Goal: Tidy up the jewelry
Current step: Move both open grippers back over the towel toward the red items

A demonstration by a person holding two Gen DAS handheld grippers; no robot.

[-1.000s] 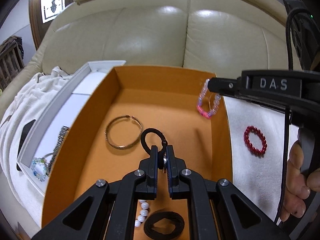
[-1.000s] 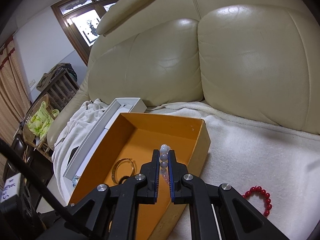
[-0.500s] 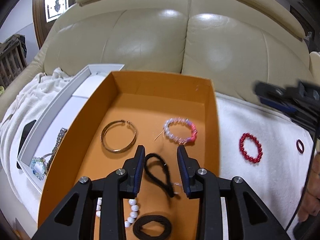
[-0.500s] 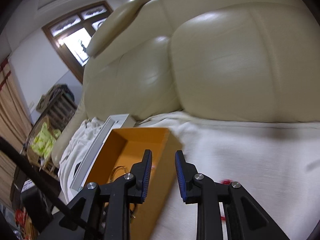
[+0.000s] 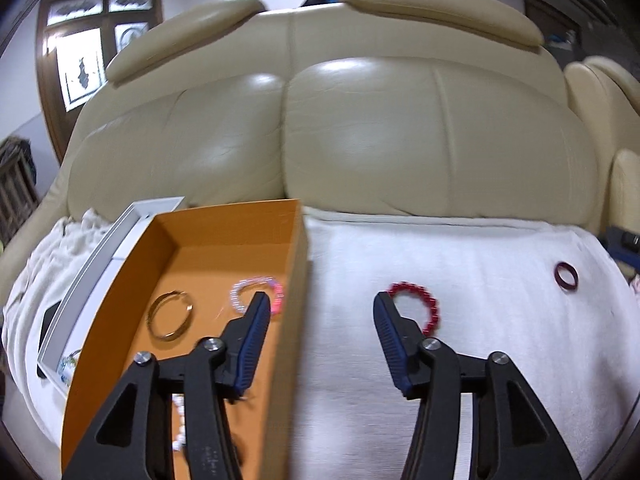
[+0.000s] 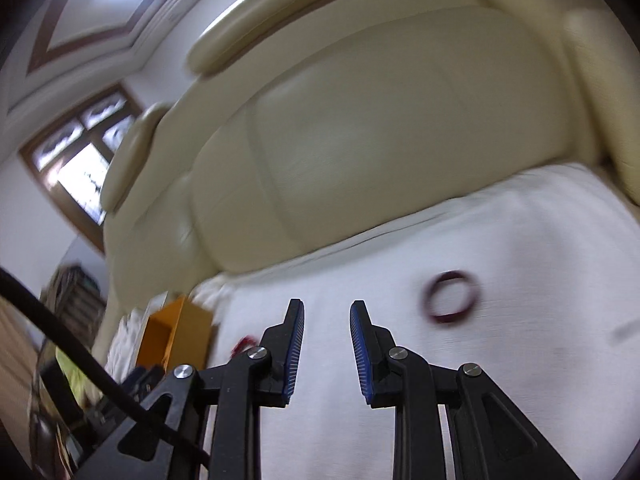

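1. A white cloth [image 5: 460, 280] is spread over a cream sofa [image 5: 360, 140].
2. The left gripper [image 5: 318, 308] is seen opening, empty, straddling the orange box [image 5: 294, 280] wall.
3. The red bead bracelet [image 5: 424, 304] lies beside it.
4. The right gripper [image 6: 326, 312] is parted, empty, near the dark ring [image 6: 450, 298].

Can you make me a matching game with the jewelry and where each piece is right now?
Things:
1. gold bangle
2. red bead bracelet
3. dark red ring
4. pink and white bead bracelet

Places:
A. on the white towel, far right
B. in the orange box, by its right wall
C. on the towel, just right of the box
D. in the box, left part

Pairs: 1-D, 2-C, 3-A, 4-B
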